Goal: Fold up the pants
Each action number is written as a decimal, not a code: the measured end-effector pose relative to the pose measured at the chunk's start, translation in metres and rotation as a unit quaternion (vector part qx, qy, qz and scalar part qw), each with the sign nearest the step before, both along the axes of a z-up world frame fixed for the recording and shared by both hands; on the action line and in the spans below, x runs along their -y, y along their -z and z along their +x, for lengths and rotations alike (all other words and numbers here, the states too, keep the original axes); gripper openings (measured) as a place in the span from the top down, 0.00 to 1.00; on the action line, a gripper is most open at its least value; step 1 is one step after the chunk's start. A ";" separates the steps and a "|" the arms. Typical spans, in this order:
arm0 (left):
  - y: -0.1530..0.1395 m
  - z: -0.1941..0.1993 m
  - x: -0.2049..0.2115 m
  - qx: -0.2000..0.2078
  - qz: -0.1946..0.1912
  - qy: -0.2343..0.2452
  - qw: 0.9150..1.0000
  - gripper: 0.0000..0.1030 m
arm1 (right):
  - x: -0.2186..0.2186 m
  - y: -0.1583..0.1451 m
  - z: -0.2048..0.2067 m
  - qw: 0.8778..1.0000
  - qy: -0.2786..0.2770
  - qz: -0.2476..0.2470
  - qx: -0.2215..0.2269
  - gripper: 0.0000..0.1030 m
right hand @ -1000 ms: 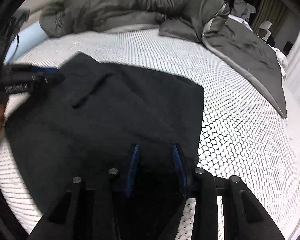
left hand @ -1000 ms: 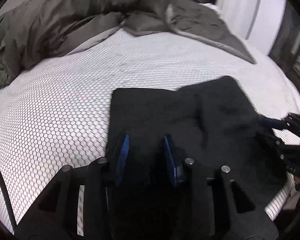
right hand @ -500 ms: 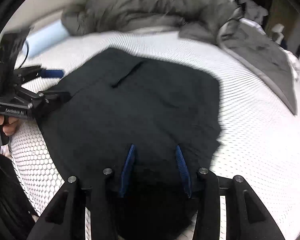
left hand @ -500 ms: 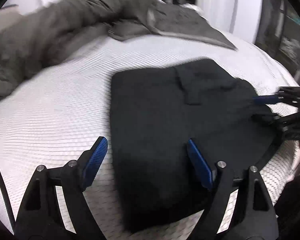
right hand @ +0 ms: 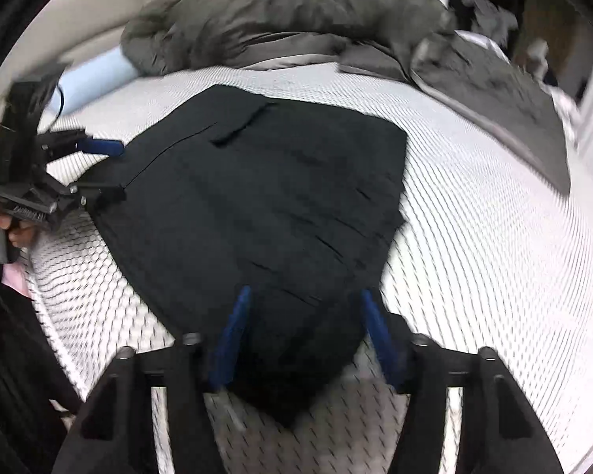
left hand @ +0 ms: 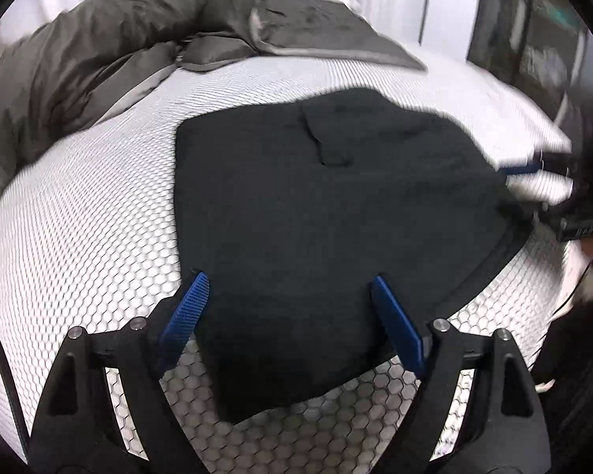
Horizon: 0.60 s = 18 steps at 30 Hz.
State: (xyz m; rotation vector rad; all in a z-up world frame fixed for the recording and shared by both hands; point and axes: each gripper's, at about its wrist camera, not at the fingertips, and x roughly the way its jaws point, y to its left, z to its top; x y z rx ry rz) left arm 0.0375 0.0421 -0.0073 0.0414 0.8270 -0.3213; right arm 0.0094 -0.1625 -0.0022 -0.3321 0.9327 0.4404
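Item: pants (left hand: 328, 213), black, folded into a compact stack, flat on the bed (left hand: 79, 237); back pocket slit facing up toward 12 o'clock.
Backdrop: grey duvet (left hand: 99, 59), bunched from 10 to 1 o'clock, well apart from the stack.
Left hand-held gripper (left hand: 292, 320): jaws just opened, spread wide at 6 o'clock over the stack's near corner; blue pads clear of the cloth, nothing gripped.
Right hand-held gripper (right hand: 308, 335): jaws just opened, straddling the stack's other near corner; no pinch evident, image blurred.
Step in hand: release after a fold, judged near the end of the task.
Next move: either withdrawal of both, or fresh pinches on the near edge for one more fold toward 12 o'clock.
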 end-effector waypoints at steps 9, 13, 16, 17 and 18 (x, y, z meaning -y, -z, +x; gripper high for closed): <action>0.009 0.034 -0.055 -0.058 -0.132 -0.102 0.984 0.30 | 0.056 -0.005 0.031 0.966 0.093 0.226 -0.079 0.18; 0.019 0.047 -0.049 -0.078 -0.127 -0.111 0.983 0.51 | 0.053 0.020 0.055 0.956 0.110 0.240 -0.131 0.55; 0.014 0.063 -0.046 -0.068 -0.114 -0.113 0.985 0.54 | 0.047 0.012 0.073 0.959 0.115 0.238 -0.104 0.65; 0.013 0.067 -0.045 -0.066 -0.111 -0.116 0.985 0.54 | 0.045 0.008 0.073 0.961 0.120 0.231 -0.089 0.65; 0.013 0.072 -0.042 -0.062 -0.105 -0.119 0.985 0.54 | 0.045 0.008 0.077 0.963 0.128 0.223 -0.078 0.65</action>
